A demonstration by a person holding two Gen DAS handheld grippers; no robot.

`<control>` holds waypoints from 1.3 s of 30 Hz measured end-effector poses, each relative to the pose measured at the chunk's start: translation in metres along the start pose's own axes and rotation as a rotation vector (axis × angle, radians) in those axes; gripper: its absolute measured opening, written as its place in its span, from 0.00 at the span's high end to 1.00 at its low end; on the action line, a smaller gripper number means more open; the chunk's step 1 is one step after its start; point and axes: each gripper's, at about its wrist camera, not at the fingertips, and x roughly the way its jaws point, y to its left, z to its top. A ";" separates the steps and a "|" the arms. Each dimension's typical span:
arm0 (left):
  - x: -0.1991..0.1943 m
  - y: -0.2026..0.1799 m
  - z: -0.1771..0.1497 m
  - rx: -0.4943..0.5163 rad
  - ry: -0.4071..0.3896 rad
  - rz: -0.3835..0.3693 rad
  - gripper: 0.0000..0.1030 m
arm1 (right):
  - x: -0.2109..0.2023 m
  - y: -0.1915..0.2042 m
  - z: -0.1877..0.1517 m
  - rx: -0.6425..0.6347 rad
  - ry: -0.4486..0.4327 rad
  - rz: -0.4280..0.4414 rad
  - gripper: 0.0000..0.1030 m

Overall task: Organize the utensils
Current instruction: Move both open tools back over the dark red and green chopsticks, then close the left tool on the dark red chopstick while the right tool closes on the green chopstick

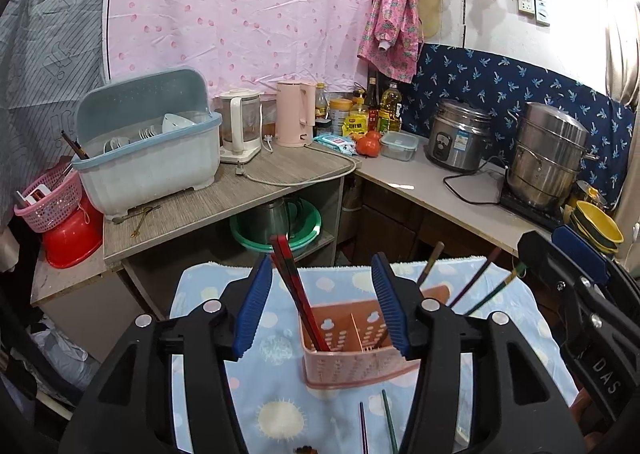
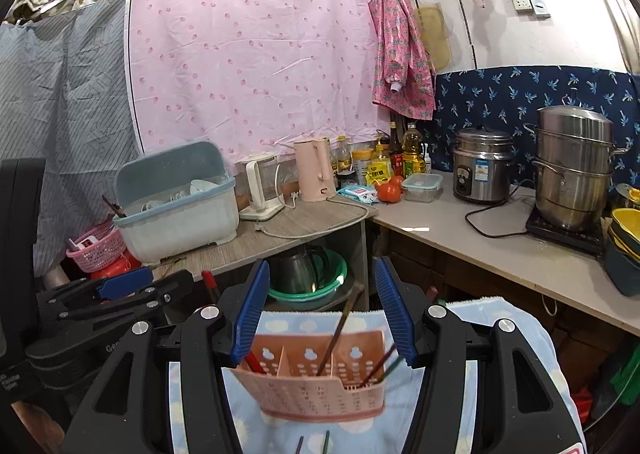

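Note:
A pink perforated utensil holder (image 1: 352, 358) (image 2: 316, 382) stands on a light blue patterned towel (image 1: 276, 410) (image 2: 500, 318). Red chopsticks (image 1: 298, 294) lean in its left compartment; several darker chopsticks (image 1: 472, 286) (image 2: 340, 328) lean in the right ones. Two loose chopsticks (image 1: 376, 426) (image 2: 314, 444) lie on the towel in front of it. My left gripper (image 1: 324, 306) is open and empty, just above the holder, the red chopsticks between its fingers. My right gripper (image 2: 322, 314) is open and empty, also above the holder; it shows at the right edge of the left wrist view (image 1: 580, 266).
Behind stands a grey wooden table (image 1: 224, 206) with a blue dish rack (image 1: 148, 158), blender and pink kettle (image 1: 294, 114). A counter (image 2: 480, 238) on the right carries a rice cooker (image 2: 482, 166) and steel steamer pot (image 2: 574, 166). A green basin sits under the table.

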 end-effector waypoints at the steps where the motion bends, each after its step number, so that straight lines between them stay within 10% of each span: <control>1: -0.003 0.000 -0.005 0.001 0.004 0.000 0.51 | -0.004 -0.001 -0.004 -0.003 0.003 -0.004 0.47; 39: -0.035 -0.039 -0.283 0.018 0.385 -0.028 0.50 | -0.105 -0.057 -0.250 0.026 0.421 -0.112 0.47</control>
